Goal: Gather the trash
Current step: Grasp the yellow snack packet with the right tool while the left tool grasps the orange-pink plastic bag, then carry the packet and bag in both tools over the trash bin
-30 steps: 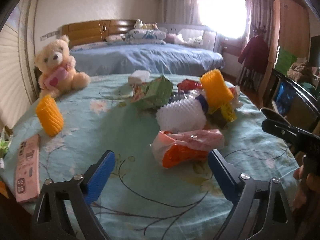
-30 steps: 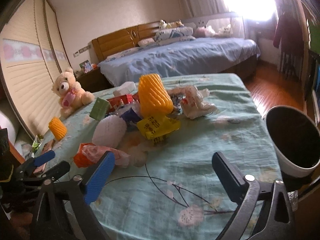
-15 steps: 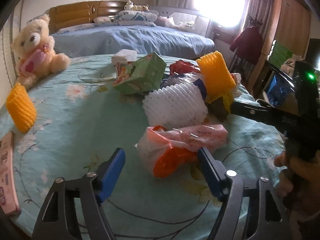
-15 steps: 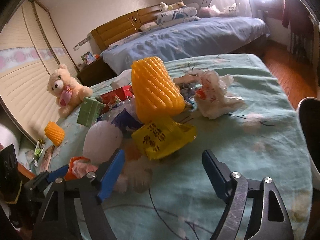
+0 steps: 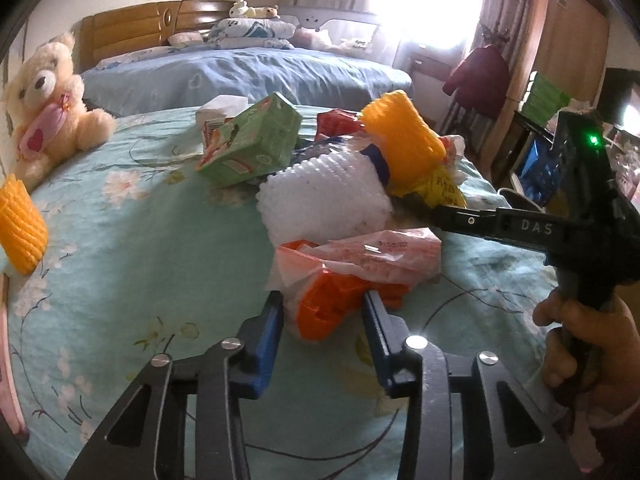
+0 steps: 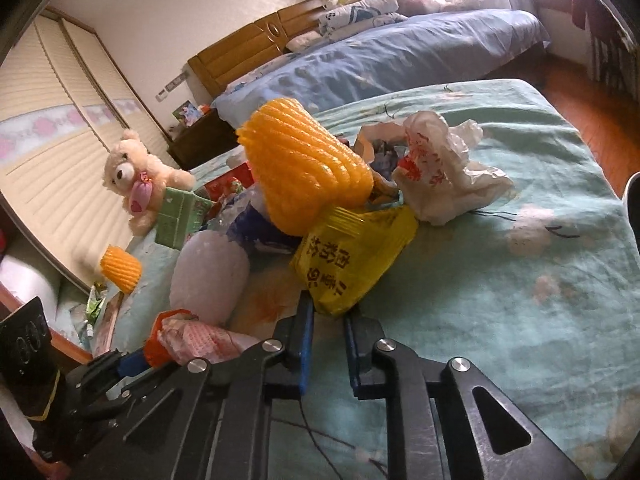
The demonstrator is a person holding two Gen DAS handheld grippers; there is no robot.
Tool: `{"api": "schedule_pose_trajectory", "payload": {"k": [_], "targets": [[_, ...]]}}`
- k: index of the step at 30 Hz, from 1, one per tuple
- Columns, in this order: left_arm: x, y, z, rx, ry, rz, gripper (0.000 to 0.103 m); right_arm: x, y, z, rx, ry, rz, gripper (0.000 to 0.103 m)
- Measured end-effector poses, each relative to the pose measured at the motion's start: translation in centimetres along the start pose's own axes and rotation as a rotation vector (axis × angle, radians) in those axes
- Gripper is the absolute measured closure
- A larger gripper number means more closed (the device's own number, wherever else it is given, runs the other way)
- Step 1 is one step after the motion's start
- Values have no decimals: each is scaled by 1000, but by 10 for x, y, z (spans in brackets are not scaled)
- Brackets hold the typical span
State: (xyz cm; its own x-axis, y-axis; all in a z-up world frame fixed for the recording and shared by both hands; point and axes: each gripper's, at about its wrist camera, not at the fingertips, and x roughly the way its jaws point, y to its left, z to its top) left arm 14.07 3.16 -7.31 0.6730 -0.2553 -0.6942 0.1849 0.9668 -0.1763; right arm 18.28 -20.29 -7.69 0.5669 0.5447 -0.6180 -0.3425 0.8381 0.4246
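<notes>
L tool (image 5: pixel 323 312) grips orange bag (image 5: pixel 340 280); R tool (image 6: pixel 326 320) prob pinching yellow wrapper (image 6: pixel 352 256)

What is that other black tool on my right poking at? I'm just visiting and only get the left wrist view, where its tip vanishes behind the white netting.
Observer: The right wrist view shows it. The right gripper has its fingers on either side of the lower edge of a yellow packet. I cannot tell whether they pinch it yet.
Visitor: Is anything else lying past that packet?
Observer: Yes, a crumpled white plastic bag with red print lies just beyond it on the teal cloth.
</notes>
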Motion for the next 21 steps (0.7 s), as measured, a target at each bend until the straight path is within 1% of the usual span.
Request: {"api": "schedule_pose_trajectory", "payload": {"k": [2,7,11,18,21], "targets": [[-3,-5,-1,4,-1,-8,76,-6,-1,-2,-7,-8,2,93],[-12,-23,-2,38,-17,-26,80,-26,-6,-9,-6,-37,-4,93],[-14,-37,1,64,-30,-49,80,-47,-20,-14,17,-66,-22,93],[-1,-64,12,79,-5,-99,81,-81,-54,-21,63,-106,-78,93],[6,-75,18,93,0,-106,81,-94,-67,-25,78,-116,-97,93]]}}
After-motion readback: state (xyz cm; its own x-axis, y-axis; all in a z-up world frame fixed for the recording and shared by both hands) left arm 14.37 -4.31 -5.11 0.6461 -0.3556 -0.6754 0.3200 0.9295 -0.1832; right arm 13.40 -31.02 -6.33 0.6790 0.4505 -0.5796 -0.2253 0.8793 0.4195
